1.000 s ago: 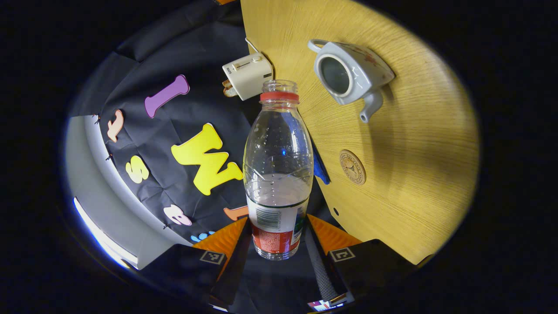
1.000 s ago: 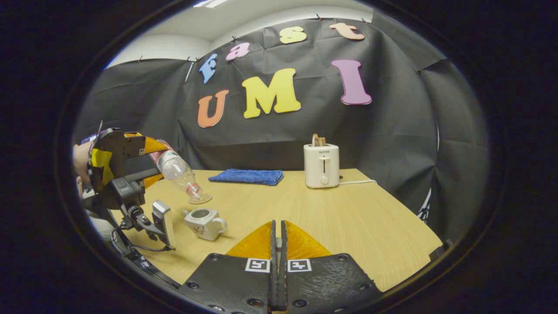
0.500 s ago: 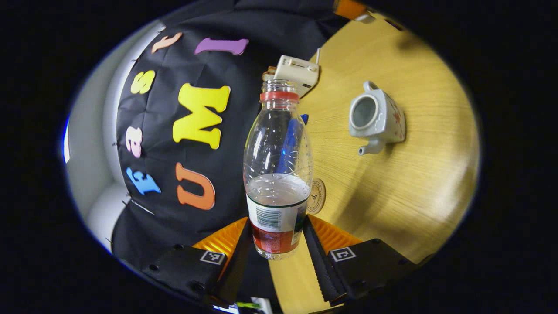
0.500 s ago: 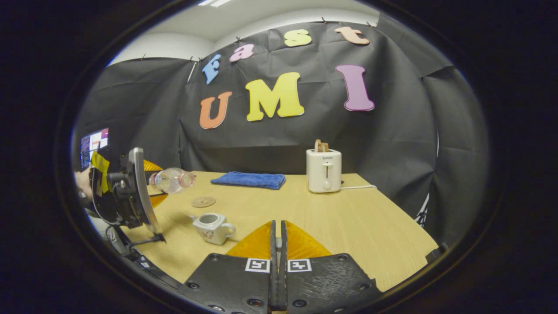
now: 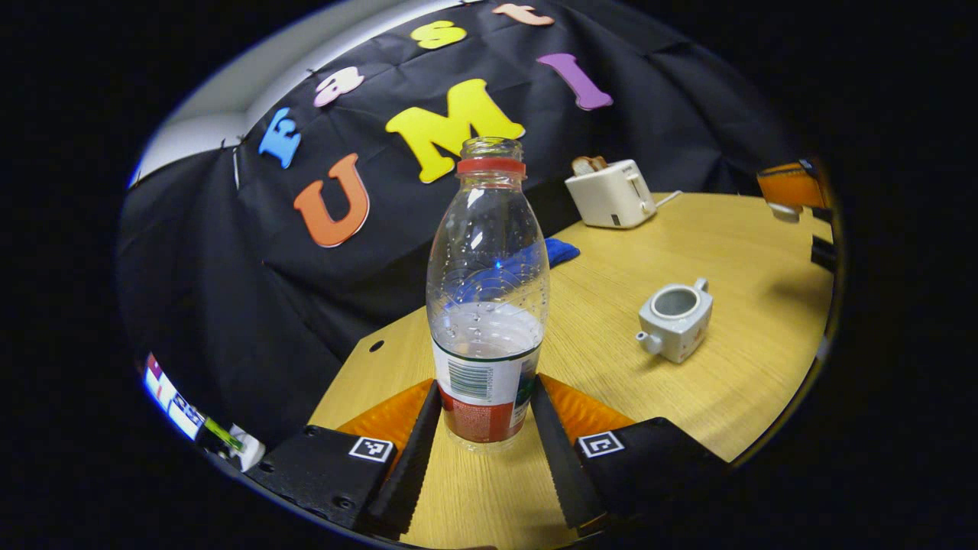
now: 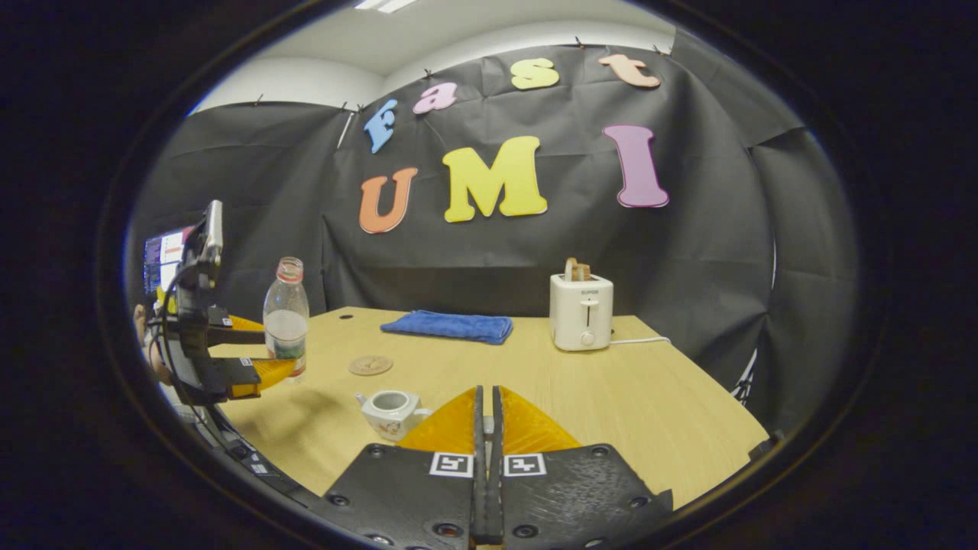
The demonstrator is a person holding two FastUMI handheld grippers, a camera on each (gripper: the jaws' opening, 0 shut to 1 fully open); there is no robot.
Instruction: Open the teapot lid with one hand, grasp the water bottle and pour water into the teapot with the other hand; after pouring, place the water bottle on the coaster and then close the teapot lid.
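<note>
Water bottle (image 5: 487, 305) swung from tilted, neck-down pour back to upright; long axis now vertical, open neck with red ring on top. Left hand-held gripper (image 5: 483, 451) clamps bottle's labelled lower body, both fingers pressing. Bottle above surface (image 6: 535, 382), left of teapot (image 6: 391, 410), near coaster (image 6: 370, 365). Teapot lidless, mouth up, on surface. Bottle label: barcode, print too small to read. Toaster (image 6: 581, 312) behind teapot, lettering illegible. Blue cloth (image 6: 449, 325) left of toaster. Right hand-held gripper (image 6: 487, 435) fingers together, holding nothing.
</note>
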